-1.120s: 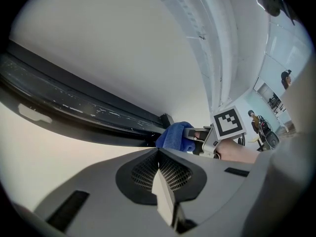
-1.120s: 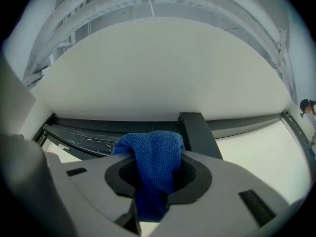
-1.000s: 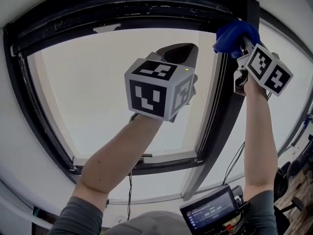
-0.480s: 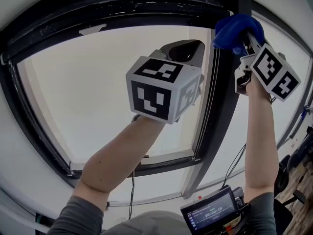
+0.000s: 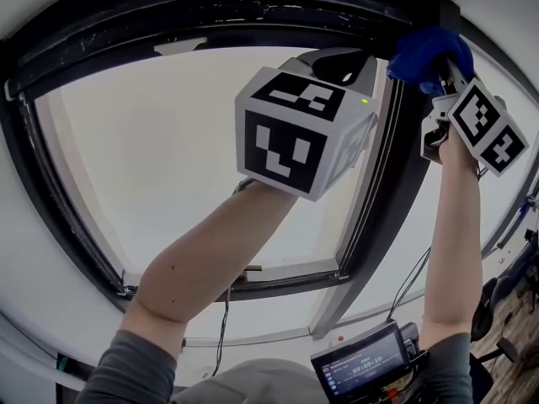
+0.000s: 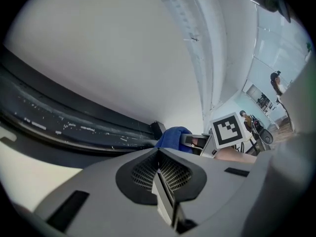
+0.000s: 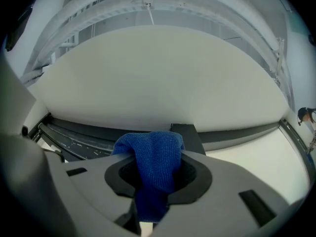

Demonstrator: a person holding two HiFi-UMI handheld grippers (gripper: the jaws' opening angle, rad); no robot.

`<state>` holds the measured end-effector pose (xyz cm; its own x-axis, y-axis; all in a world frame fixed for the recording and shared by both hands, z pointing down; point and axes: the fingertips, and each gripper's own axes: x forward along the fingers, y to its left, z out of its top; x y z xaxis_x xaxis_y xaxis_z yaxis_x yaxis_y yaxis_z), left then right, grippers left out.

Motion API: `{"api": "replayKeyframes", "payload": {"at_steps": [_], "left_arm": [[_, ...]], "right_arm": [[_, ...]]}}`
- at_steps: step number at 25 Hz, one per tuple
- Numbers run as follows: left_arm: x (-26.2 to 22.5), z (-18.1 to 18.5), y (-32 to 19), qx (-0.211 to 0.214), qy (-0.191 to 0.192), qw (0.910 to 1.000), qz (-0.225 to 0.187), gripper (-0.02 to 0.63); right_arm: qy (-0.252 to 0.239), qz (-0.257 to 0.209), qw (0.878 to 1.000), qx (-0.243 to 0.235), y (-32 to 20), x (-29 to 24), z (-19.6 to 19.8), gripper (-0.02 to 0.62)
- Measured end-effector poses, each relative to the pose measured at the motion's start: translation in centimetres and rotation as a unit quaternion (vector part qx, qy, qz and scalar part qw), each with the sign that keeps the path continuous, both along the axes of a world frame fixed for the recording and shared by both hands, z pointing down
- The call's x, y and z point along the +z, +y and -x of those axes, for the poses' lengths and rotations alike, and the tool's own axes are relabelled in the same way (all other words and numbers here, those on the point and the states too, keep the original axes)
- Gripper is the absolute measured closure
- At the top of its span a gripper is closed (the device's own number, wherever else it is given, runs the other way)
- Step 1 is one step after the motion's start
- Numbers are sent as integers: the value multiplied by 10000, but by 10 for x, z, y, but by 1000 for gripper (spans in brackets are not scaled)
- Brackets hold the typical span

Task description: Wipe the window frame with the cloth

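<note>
Soft, light blue microfibre cloth [image 7: 150, 167], likely to conform to the black window frame [image 5: 210, 15], pinched mid-fold by the right hand-held gripper [image 7: 147, 214]; left hand-held gripper [image 6: 165, 194] with jaws together, empty.

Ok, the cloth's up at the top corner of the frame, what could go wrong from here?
1. The right gripper pinches the blue cloth by a narrow fold, with only a small bunch ahead of the jaws. Dragging along the top rail could tug it loose or let the jaws scrape the rail.
2. The left gripper, shut and empty, is close to the rail and the glass and might knock them.
3. Its marker cube blocks much of the head view.
</note>
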<state>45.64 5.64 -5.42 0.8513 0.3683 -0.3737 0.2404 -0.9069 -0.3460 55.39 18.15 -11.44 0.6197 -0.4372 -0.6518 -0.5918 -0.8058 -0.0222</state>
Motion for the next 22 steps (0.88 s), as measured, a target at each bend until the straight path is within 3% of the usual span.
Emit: {"api": "replayKeyframes", "payload": {"at_steps": [6, 16, 22], "left_arm": [[47, -16, -3, 24, -285, 9996, 80, 597], [144, -29, -11, 146, -807, 9956, 442, 597], [204, -22, -11, 104, -1046, 9941, 262, 597]], "right_arm": [[-417, 109, 9990, 154, 1, 63, -23, 477], [-1310, 719, 9884, 286, -2, 208, -46, 477], [-1899, 918, 9772, 257, 3, 292, -51, 477]]}}
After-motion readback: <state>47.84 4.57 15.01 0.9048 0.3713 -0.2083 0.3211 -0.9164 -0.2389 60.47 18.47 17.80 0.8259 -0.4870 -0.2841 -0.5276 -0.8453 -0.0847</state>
